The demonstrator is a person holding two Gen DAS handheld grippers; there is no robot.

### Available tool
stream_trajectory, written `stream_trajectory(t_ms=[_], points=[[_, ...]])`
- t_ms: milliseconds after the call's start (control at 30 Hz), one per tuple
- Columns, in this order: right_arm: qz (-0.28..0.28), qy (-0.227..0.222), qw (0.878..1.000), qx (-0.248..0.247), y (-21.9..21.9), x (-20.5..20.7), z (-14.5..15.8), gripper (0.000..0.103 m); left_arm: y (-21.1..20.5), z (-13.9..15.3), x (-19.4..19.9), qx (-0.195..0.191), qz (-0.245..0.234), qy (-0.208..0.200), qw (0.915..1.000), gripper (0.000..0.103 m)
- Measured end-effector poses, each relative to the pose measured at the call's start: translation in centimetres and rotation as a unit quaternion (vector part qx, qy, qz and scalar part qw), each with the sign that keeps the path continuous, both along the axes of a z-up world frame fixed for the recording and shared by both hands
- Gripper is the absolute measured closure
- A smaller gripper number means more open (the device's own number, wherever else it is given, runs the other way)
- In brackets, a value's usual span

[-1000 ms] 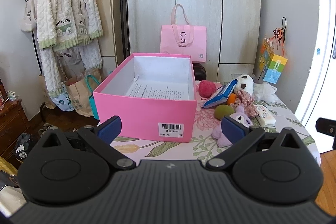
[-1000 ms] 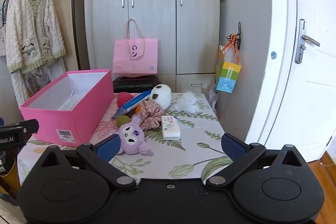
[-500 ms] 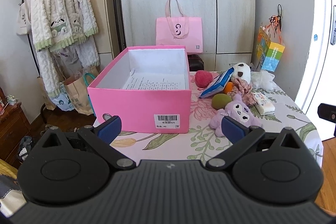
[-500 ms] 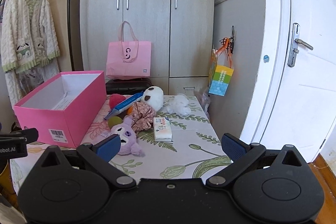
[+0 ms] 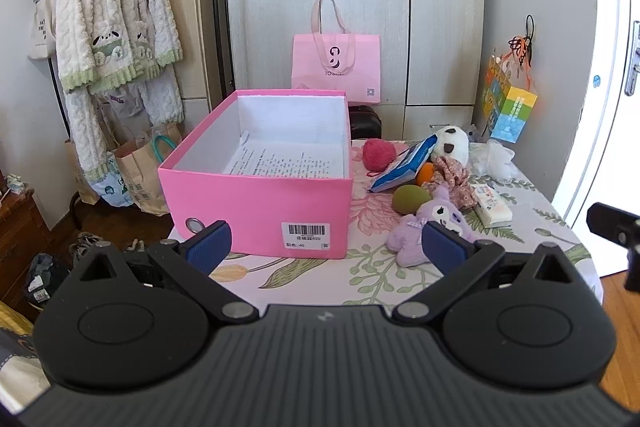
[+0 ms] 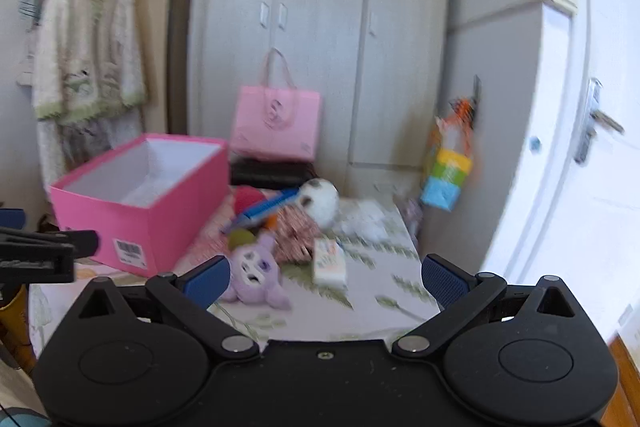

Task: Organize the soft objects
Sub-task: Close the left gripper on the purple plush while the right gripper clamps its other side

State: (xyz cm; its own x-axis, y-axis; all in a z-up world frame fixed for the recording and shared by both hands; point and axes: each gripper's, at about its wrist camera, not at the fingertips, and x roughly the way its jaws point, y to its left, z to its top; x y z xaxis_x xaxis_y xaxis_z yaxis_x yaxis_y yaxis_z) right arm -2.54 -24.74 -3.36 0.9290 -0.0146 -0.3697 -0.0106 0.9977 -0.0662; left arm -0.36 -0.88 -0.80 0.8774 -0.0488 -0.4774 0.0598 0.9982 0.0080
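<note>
Both your left gripper (image 5: 326, 245) and right gripper (image 6: 326, 277) hang wide open, empty, short of the pink box (image 5: 256, 203) and purple plush (image 5: 428, 227).

The left tool (image 5: 325, 246), a black two-finger gripper with blue ribbed pads (image 5: 210, 243), is held level off the near edge of the surface, its fingers spread wide with nothing between them. The right tool (image 6: 325, 279), of the same black build with blue pads (image 6: 442, 281), is likewise spread wide and empty, held off the near right corner of the surface. Its view is blurred. Each tool's tip shows at the edge of the other's view.
</note>
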Motion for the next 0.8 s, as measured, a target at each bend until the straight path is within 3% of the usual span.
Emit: stream_trajectory(t_ms=[267,467,633,800], points=[[0.089,-0.022,0.996,0.001,-0.3,0.5,-0.2,0.000,-0.2,0.7,0.8,-0.038,-0.025,-0.023,0.9987,0.000],[0.152,-0.063,0.986,0.012,-1.4,2.0,-2.4,0.000,-0.6,-1.5,4.0,-0.083,-0.051,-0.004,0.9952,0.002],[0.181,-0.042,0.981,-0.047,-1.1,4.9,-5.4,0.000,-2.4,-3.4,6.0,-0.083,-0.093,0.030,0.9918,0.003],[0.235,0.006,0.972,-0.025,-0.8,8.5,-7.7,0.000,-4.6,-5.3,8.0,-0.074,-0.119,0.057,0.9885,0.009]])
